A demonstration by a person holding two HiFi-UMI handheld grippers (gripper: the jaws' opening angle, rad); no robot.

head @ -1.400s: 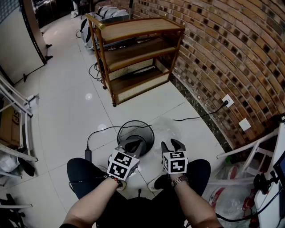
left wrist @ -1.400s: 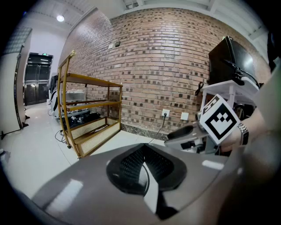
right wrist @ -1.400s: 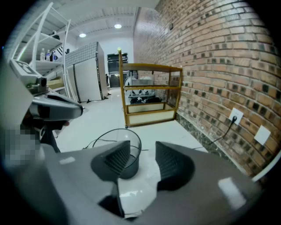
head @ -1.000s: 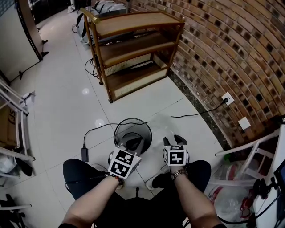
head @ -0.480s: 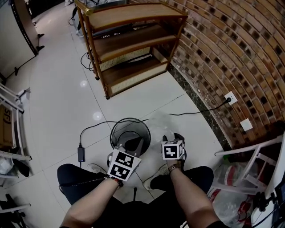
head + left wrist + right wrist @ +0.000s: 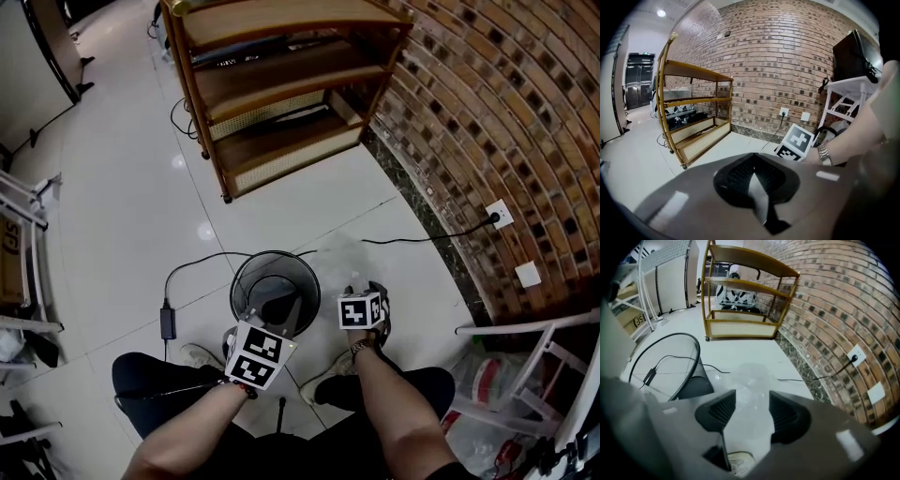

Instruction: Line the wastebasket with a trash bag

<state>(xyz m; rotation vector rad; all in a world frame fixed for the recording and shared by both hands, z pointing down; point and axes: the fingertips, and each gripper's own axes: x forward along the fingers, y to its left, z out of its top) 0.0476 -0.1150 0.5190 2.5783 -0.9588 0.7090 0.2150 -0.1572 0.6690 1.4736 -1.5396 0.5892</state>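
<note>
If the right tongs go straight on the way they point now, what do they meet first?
Most likely the clear trash bag on the floor beside the wastebasket: it shows straight ahead between the jaws of the right tongs, which have just been opening and grip nothing. Depth unclear.

Wastebasket [image 6: 275, 281] sits on the floor; trash bag [image 6: 342, 255] lies on the floor just to its right, between it and the brick wall [image 6: 487, 103]; shelf unit [image 6: 281, 84] stands well behind both, along that wall; power adapter [image 6: 169, 322] lies left of the wastebasket; right gripper [image 6: 364, 287] hangs over the bag's near end.
</note>
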